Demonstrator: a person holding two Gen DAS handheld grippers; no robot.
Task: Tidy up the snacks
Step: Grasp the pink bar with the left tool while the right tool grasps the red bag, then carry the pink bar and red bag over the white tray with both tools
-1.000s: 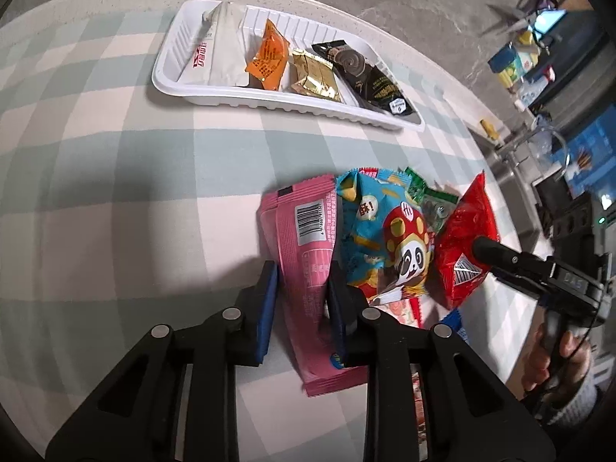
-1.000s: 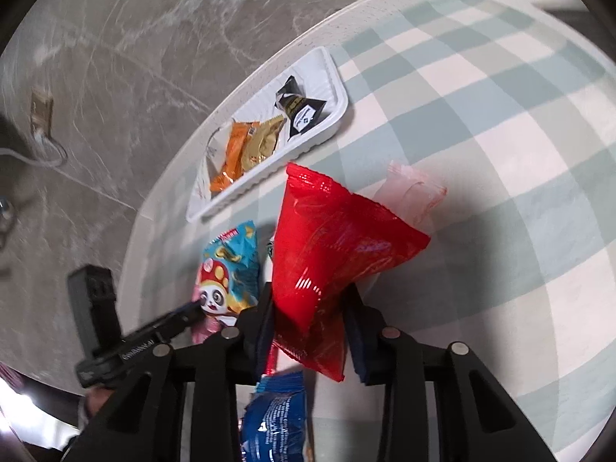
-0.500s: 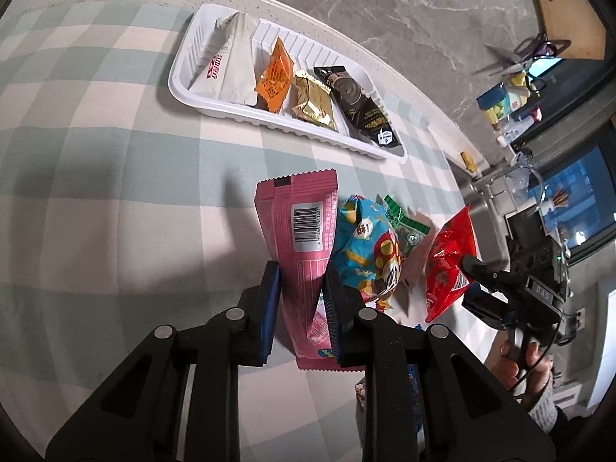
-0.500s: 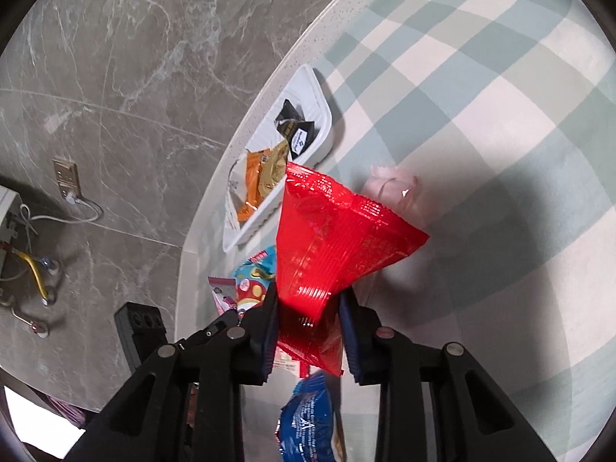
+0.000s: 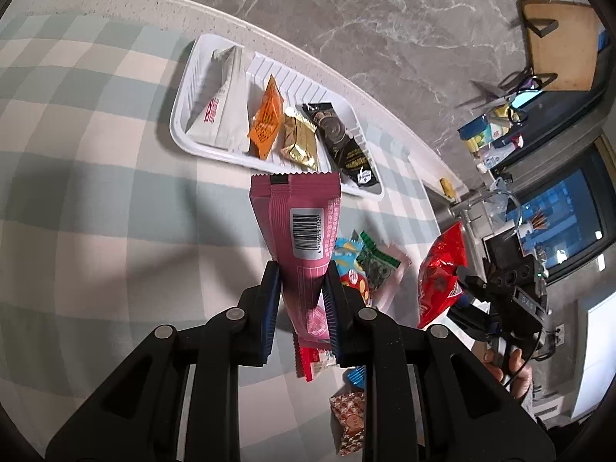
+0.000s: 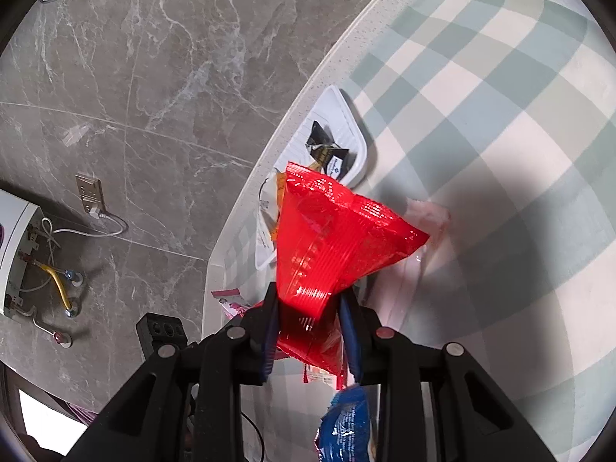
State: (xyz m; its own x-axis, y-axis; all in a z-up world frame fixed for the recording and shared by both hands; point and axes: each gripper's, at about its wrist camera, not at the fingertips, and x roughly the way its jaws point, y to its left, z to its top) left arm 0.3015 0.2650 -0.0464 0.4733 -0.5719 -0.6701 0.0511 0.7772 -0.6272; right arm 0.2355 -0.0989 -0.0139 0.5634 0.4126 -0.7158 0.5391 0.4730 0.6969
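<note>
we carry the pink packet (image 5: 298, 227) above the checked cloth, short of the white tray (image 5: 184, 113), the left gripper (image 5: 298, 300) clamped on its lower end. the right gripper (image 6: 308, 319) pinches the red bag (image 6: 327, 238). either slick wrapper could slip free, or land on snacks already in the tray.

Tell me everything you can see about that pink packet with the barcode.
The pink packet is a long, glossy plastic wrapper with a zigzag-cut top edge, a small black mark near that edge, a white barcode label and fine print lower down. It stands nearly upright, lifted clear of the checked tablecloth, pinched near its lower half between the jaws of the left gripper. Nothing else visibly touches it. The white tray lies beyond it.
</note>
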